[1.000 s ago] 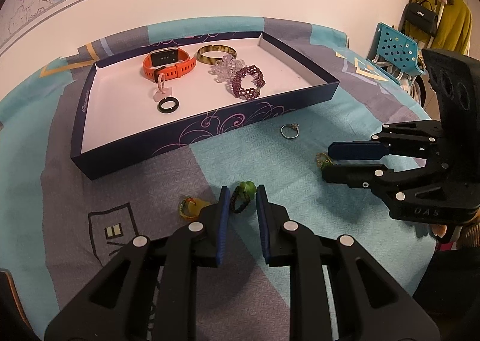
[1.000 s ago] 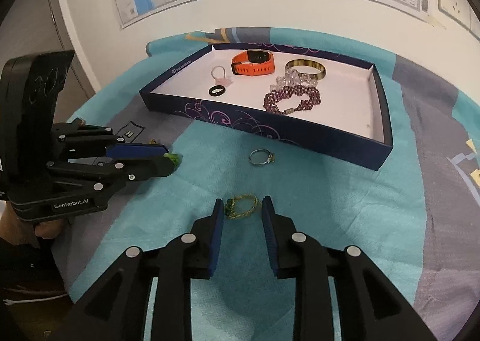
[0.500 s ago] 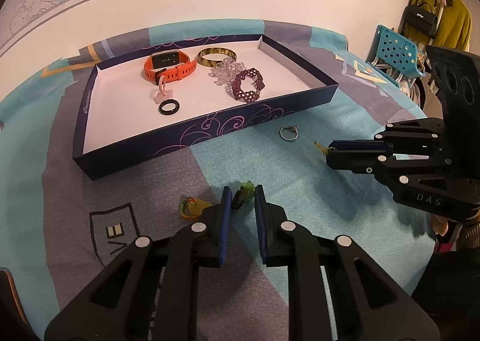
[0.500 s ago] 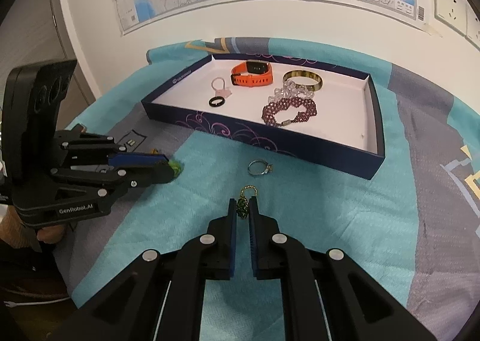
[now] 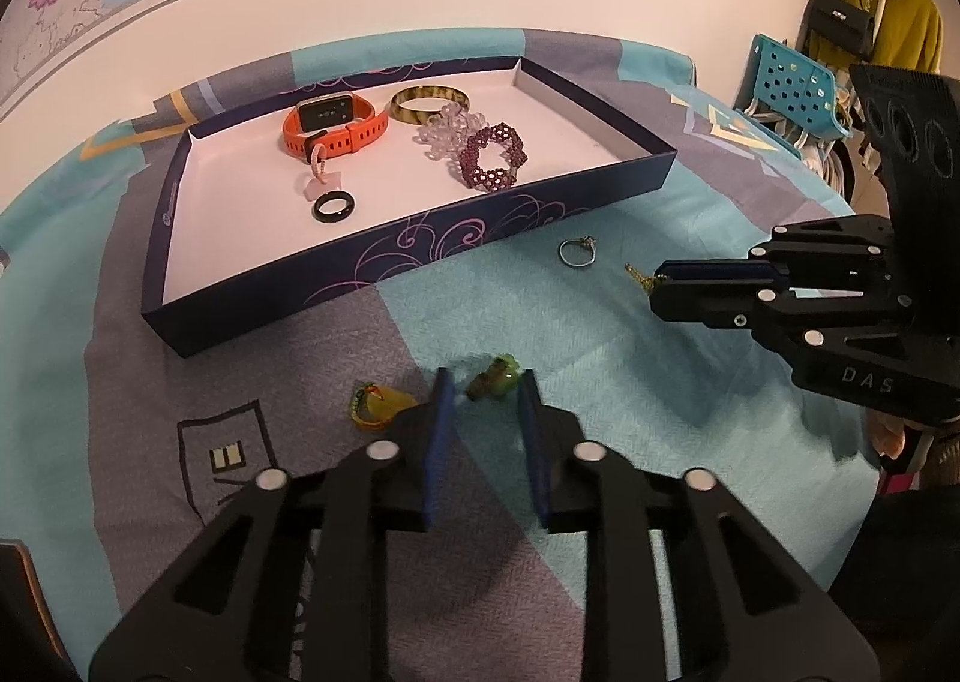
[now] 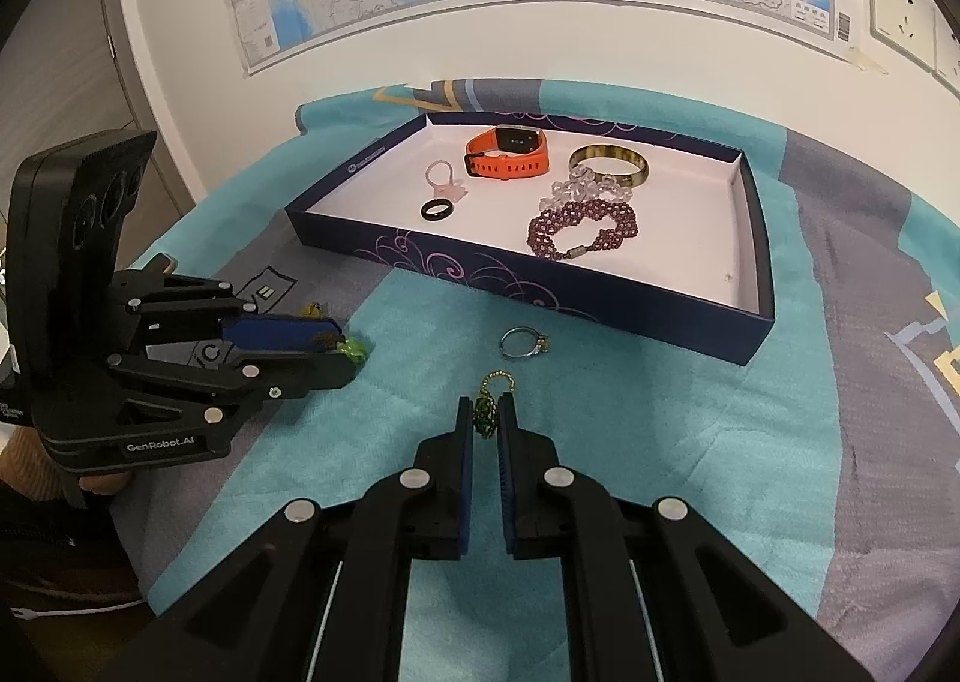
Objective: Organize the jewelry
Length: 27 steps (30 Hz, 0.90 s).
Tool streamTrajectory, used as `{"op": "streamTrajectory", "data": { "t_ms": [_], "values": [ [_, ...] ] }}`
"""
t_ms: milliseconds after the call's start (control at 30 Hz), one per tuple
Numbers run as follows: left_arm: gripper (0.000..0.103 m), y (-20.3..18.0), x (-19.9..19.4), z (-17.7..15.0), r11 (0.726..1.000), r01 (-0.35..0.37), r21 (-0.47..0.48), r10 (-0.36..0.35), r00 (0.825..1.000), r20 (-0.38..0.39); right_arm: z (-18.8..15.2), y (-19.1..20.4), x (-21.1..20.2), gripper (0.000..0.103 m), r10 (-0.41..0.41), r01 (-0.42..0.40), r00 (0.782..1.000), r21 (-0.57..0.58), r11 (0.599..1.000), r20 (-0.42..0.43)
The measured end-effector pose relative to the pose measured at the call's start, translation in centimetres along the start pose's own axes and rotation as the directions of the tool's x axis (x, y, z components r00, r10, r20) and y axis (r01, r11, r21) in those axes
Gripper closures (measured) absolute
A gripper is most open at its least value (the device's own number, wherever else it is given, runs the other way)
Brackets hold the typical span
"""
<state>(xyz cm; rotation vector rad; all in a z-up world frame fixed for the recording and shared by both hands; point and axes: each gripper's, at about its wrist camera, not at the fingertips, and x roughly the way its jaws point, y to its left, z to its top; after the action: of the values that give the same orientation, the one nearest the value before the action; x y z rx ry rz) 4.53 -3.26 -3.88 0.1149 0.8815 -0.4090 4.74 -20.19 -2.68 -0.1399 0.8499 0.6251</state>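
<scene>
Pinching a gold-chained green pendant (image 6: 487, 412) at its fingertips, the right gripper (image 6: 486, 427) is clenched; the left gripper (image 5: 483, 391) straddles a green bead charm (image 5: 495, 376), fingers released.

Ahead of my right gripper's (image 6: 486, 423) fingers, only a silver ring (image 6: 523, 343) lies on open cloth (image 6: 630, 412) before the tray's near wall (image 6: 540, 295), which bars any low approach to its floor.

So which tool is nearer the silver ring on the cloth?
Right. The right tool, shut on the gold chain piece, sits just short of the silver ring. The left tool is farther off to its left.
</scene>
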Motion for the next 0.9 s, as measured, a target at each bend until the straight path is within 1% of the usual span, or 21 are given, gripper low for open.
{"op": "streamTrajectory", "data": {
  "t_ms": [200, 400, 433, 467, 500, 667, 733, 767, 800, 833, 900],
  "values": [
    [0.09, -0.01, -0.12, -0.01, 1.0, 0.003, -0.007, -0.003, 1.0, 0.009, 0.06, 0.05, -0.12, 0.097, 0.002, -0.002, 1.0, 0.003, 1.0, 0.006],
    [0.09, 0.14, -0.35, 0.06, 1.0, 0.021, -0.021, -0.021, 1.0, 0.017, 0.15, -0.01, -0.15, 0.097, 0.003, -0.003, 1.0, 0.003, 1.0, 0.01],
    [0.092, 0.15, -0.43, 0.09, 0.999, 0.024, -0.023, -0.023, 0.999, 0.022, 0.14, 0.0, -0.18, 0.097, 0.004, -0.004, 1.0, 0.003, 1.0, 0.011],
    [0.098, 0.15, -0.49, 0.11, 0.999, 0.027, -0.023, -0.026, 0.999, 0.024, 0.15, 0.01, -0.18, 0.097, 0.003, -0.003, 1.0, 0.002, 1.0, 0.013],
    [0.098, 0.16, -0.54, 0.12, 0.999, 0.031, -0.026, -0.031, 0.999, 0.024, 0.19, -0.02, -0.17, 0.097, 0.002, -0.002, 1.0, 0.003, 1.0, 0.015],
    [0.098, 0.14, -0.56, 0.18, 0.999, 0.035, -0.029, -0.034, 0.999, 0.024, 0.38, -0.03, -0.11, 0.097, 0.004, -0.004, 1.0, 0.0, 1.0, 0.017],
    [0.097, 0.15, -0.5, 0.25, 0.999, 0.03, -0.031, -0.029, 0.999, 0.023, 0.37, -0.01, -0.03, 0.097, 0.006, -0.006, 1.0, 0.0, 1.0, 0.016],
    [0.093, 0.23, -0.47, 0.36, 0.999, 0.027, -0.034, -0.026, 0.999, 0.025, 0.31, 0.0, -0.06, 0.097, 0.007, -0.007, 1.0, 0.0, 1.0, 0.015],
    [0.086, 0.29, -0.4, 0.43, 0.999, 0.03, -0.035, -0.029, 0.999, 0.024, 0.28, 0.0, 0.02, 0.097, 0.007, -0.007, 1.0, 0.0, 1.0, 0.013],
    [0.082, 0.32, -0.32, 0.49, 0.999, 0.03, -0.034, -0.029, 0.999, 0.025, 0.26, -0.01, 0.03, 0.097, 0.008, -0.008, 1.0, 0.001, 1.0, 0.012],
    [0.079, 0.34, -0.08, 0.67, 0.999, 0.031, -0.03, -0.03, 0.999, 0.024, 0.23, -0.04, 0.06, 0.097, 0.01, -0.01, 1.0, 0.002, 1.0, 0.01]
  ]
}}
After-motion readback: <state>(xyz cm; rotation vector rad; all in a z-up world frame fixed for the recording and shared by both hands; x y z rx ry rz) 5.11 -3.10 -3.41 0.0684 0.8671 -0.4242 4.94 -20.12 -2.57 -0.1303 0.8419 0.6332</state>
